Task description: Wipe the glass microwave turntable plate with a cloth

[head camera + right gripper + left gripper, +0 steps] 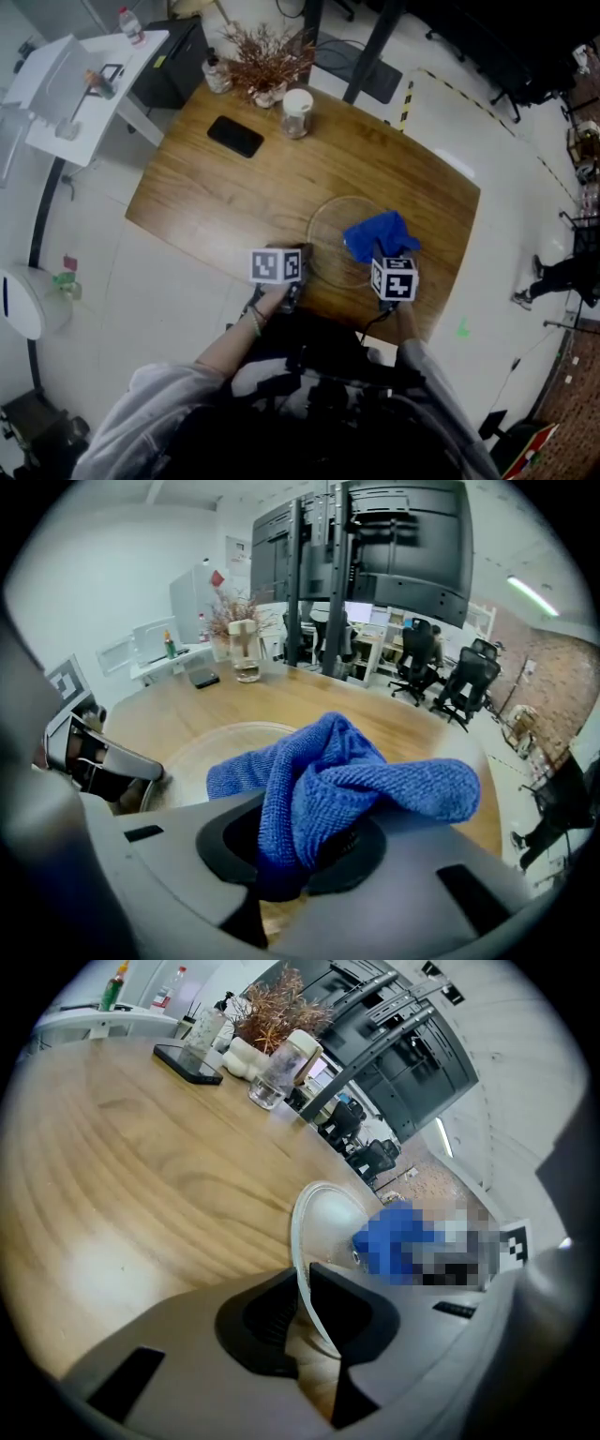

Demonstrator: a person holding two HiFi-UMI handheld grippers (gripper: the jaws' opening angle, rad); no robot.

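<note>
In the lower middle of the head view, the left gripper (304, 1314) pinches the rim of the glass turntable plate (330, 1215). The right gripper (292, 853) squeezes the blue cloth (330, 772).

My glass plate (328, 230) is round and see-through, and it lies on the brown table (225, 202). My left gripper (305, 1321) pinches its rim at about 8 o'clock. The blue cloth (337, 780) is soft and bunched up, squeezed in my right gripper (300, 855), over the plate's 3 o'clock side.
</note>
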